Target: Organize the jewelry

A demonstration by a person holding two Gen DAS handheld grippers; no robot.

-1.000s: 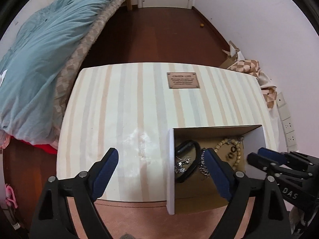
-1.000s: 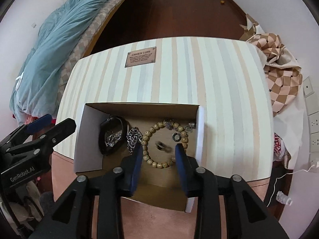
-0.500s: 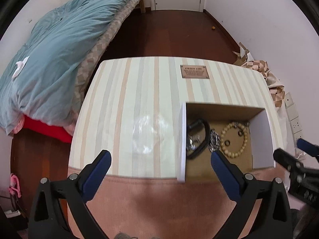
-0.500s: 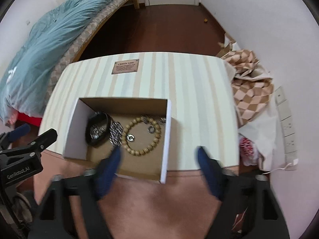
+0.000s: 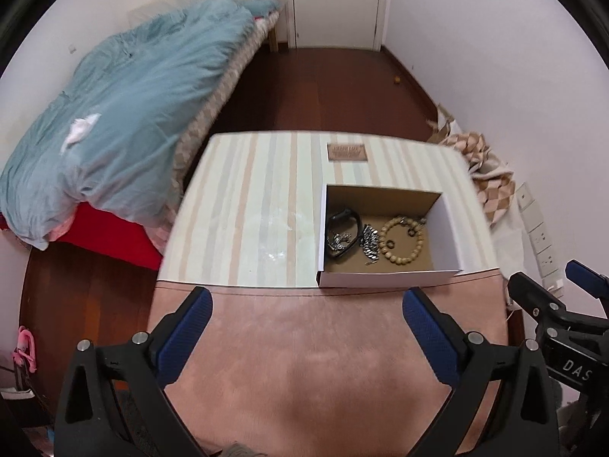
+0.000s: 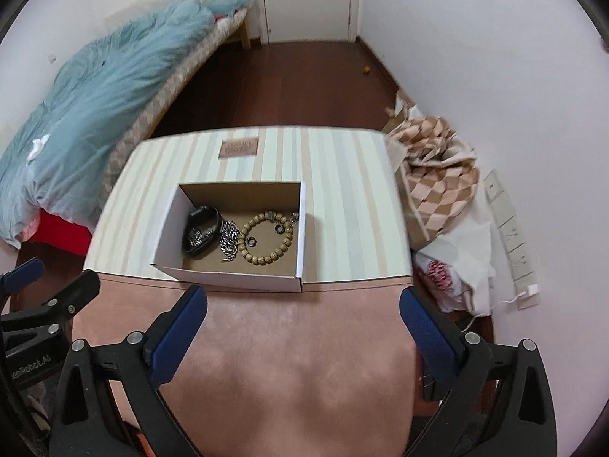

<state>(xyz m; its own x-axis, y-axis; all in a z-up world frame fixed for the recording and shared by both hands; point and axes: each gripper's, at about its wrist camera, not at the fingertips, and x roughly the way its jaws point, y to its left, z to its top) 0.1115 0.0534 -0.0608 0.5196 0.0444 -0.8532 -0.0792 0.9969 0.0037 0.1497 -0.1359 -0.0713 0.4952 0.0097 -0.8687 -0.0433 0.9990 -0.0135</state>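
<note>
A white cardboard box point(image 5: 384, 278) point(image 6: 236, 280) stands on the striped table near its front edge. In it lie a black bracelet point(image 5: 344, 230) point(image 6: 201, 228), a silver chain point(image 5: 370, 245) point(image 6: 229, 240), a wooden bead bracelet point(image 5: 403, 238) point(image 6: 268, 238) and small dark rings point(image 6: 252, 242). My left gripper point(image 5: 306, 327) is open and empty, held back above the pink front cover. My right gripper point(image 6: 302, 323) is open and empty, also pulled back in front of the box.
The striped table point(image 5: 247, 209) carries a brown plaque point(image 5: 347, 151) at its far side. A bed with a blue duvet point(image 5: 125, 114) is at the left. Checkered cloth and bags point(image 6: 441, 190) lie at the right by the wall with sockets point(image 6: 510, 228).
Both grippers have drawn back and up from the box. The right gripper, nearly shut over the box a second ago, has opened wide. The jewelry has not moved.
</note>
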